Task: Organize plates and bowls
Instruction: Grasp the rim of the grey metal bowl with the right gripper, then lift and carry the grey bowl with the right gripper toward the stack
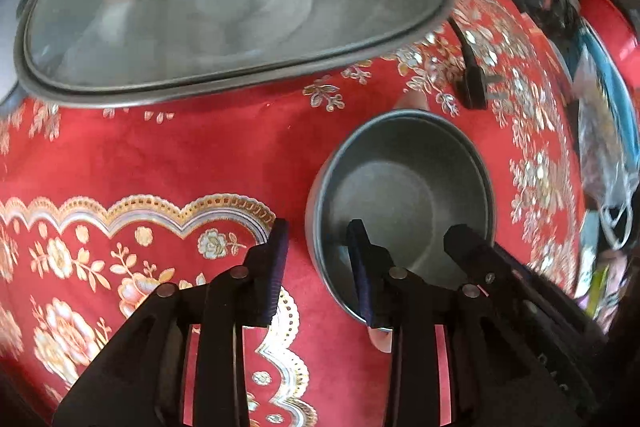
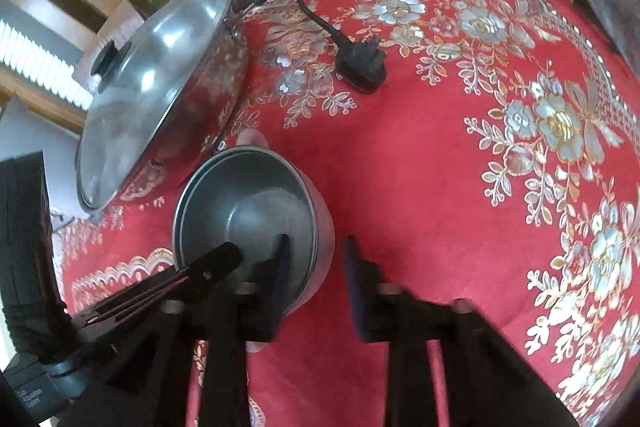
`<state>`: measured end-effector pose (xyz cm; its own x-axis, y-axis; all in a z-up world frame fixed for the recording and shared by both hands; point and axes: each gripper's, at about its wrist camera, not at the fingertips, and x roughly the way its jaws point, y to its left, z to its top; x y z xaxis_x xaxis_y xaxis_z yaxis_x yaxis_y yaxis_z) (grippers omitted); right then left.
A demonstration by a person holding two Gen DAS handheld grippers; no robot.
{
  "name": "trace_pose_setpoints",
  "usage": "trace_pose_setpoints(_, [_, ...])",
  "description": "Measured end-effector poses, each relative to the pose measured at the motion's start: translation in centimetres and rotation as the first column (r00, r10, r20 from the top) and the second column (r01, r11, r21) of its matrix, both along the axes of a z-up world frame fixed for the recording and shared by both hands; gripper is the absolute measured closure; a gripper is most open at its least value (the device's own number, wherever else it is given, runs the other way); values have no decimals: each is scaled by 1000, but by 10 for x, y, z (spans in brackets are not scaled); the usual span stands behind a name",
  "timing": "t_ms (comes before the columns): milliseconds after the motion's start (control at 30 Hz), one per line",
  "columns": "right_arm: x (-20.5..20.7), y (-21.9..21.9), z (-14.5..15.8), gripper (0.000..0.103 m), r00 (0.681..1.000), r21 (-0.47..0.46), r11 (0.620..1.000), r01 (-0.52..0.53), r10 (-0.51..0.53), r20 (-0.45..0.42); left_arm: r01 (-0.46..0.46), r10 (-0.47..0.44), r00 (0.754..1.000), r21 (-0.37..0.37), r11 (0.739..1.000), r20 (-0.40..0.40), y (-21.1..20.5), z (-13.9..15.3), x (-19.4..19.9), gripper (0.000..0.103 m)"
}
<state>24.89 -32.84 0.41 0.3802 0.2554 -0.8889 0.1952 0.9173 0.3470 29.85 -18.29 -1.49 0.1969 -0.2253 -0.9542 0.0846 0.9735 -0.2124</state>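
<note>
A steel bowl [image 1: 400, 187] stands upright on the surface [image 2: 420, 187], which is covered by a red cloth [image 1: 180, 155] with gold and silver flowers. A second rim line just inside its edge suggests two bowls nested together. Both wrist views look steeply down on it. The left hand-held gripper [image 1: 319, 239] straddles the near-left part of the wall, with one finger [image 1: 358, 267] inside the bowl and the other outside over the cloth. Its jaws stand slightly spread, and a strip of red shows between the outer pad and the bowl, so it is not pinching the wall. The right hand-held gripper [image 2: 317, 243] straddles the wall on the opposite side in the same way, with one finger [image 2: 280, 279] over the bowl's inside and the other outside. Here too a thin line of cloth shows between the outer pad and the steel, so its jaws are narrow but not clamped, though this view is a little blurred. Something pale pink [image 1: 412, 103] peeks out from under the bowl; what it is cannot be told. Just beyond the bowl sits a large steel pot with a glass lid [image 2: 160, 87], and a black plug [image 2: 360, 67] on its cord lies on the cloth near them.
</note>
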Motion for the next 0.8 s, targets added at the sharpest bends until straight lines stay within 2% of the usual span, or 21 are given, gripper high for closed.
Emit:
trace_pose_setpoints(100, [-4,7,3,89,999,-49,998,-37,37,-1,37,-37,999,12,999,-8,-3,1,-4,82])
trace_pose_setpoints(200, [-15,11,4,91,998,-53,997,-61,61,-2,48,-48,999,19,999,0,5,7,-12,90])
trace_pose_setpoints(367, [-41,24,10,94,995,-60,994,-95,96,10,57,-57,998,31,998,8,22,13,-38,91])
trace_pose_setpoints(800, [-104,99,20,94,976,-13,976,-218,218,-13,-55,54,998,39,998,28,106,31,-129,91])
